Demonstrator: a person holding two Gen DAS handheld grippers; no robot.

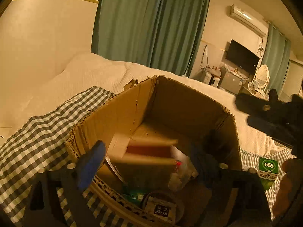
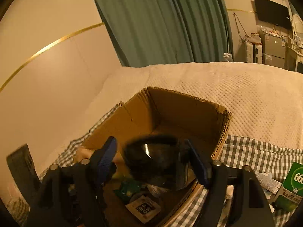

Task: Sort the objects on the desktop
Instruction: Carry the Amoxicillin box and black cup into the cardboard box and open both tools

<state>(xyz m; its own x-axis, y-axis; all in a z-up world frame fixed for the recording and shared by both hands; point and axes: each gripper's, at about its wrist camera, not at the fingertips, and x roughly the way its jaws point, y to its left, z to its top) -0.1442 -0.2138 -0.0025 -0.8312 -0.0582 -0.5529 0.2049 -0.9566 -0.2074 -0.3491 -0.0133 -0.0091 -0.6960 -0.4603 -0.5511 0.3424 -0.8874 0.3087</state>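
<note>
We have both tools over the open cardboard box, which sits on the checked cloth spread over the bed, so we judge the step in hand to be dropping things into it.

Between the fingers of the left hand-held gripper, spread wide, lies a blurred tan and red carton; we cannot tell whether the blue pads touch it, and the blur suggests to us it is falling free. Below it in the box we see a green packet and a small round dish with a printed sachet.

The right hand-held gripper is also spread, with dark goggles between its fingers, just above the same box; they look blurred and, in our judgement, loose.

To do this well, we should keep both tools inside the line of the box walls until the items settle, then lift straight up so no finger catches the torn rim. We should also keep the two tools apart, since they hover close together.

To the right of both, outside the box, a green 666 carton waits on the cloth beside some white packets; we judge these are next.
</note>
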